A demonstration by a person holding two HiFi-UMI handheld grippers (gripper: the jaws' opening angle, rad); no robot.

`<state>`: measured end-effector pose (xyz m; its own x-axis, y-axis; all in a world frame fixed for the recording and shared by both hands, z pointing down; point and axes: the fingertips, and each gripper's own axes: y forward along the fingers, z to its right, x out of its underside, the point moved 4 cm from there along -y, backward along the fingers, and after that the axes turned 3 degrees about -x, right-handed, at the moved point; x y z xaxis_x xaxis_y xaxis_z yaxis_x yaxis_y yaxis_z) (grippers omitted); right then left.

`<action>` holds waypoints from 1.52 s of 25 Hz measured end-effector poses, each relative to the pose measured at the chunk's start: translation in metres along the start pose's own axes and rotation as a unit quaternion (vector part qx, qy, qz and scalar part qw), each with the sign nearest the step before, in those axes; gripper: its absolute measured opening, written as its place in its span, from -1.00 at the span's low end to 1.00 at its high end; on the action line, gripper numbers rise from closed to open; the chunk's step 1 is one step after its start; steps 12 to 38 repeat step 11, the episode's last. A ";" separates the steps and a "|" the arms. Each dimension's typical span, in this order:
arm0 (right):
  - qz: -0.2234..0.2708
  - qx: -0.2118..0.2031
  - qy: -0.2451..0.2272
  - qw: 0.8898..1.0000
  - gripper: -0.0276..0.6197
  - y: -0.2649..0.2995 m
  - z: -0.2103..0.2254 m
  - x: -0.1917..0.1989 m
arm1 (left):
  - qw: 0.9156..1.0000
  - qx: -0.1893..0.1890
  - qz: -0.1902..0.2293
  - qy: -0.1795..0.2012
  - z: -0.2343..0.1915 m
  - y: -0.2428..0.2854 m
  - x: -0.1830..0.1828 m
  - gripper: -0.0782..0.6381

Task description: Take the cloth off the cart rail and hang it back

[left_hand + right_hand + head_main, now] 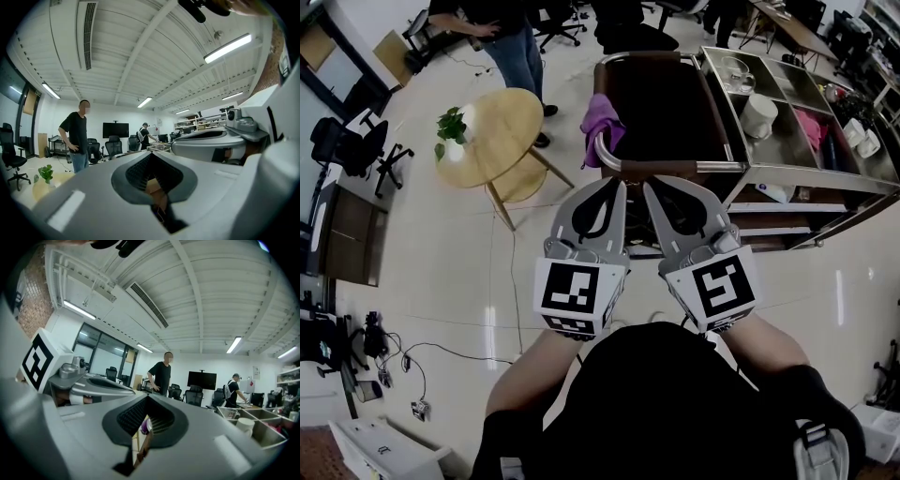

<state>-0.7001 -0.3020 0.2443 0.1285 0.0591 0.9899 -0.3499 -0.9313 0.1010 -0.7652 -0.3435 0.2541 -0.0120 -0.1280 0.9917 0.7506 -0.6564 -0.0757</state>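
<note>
A purple cloth (602, 122) hangs over the left corner of the cart's curved metal rail (606, 157); in the right gripper view a scrap of the cloth (143, 426) shows through the gap between the jaws. Both grippers are held side by side just short of the rail and point at the cart. My left gripper (620, 186) (151, 154) has its jaws together with nothing in them, a little below and right of the cloth. My right gripper (648, 187) (148, 397) is likewise shut and empty. Neither touches the cloth.
The cart has a dark brown top (661, 103) and steel bins (806, 131) on the right with a white bowl (759, 114). A round wooden table (497, 141) with a potted plant (450, 127) stands left. A person (502, 37) stands beyond it. Cables (403, 361) lie on the floor.
</note>
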 end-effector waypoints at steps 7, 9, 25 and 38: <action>0.006 -0.005 -0.001 1.000 -0.91 -0.004 0.004 0.001 | 1.000 -0.005 0.000 0.003 0.006 0.002 -0.001 -0.79; 0.002 -0.005 0.001 1.000 -0.91 -0.006 0.005 0.001 | 1.000 -0.005 0.000 0.003 0.007 0.002 -0.002 -0.79; 0.003 -0.005 0.001 1.000 -0.91 -0.008 0.007 0.000 | 1.000 -0.006 0.000 0.004 0.009 0.003 -0.002 -0.79; 0.003 -0.005 0.001 1.000 -0.91 -0.008 0.007 0.000 | 1.000 -0.006 0.000 0.004 0.009 0.003 -0.002 -0.79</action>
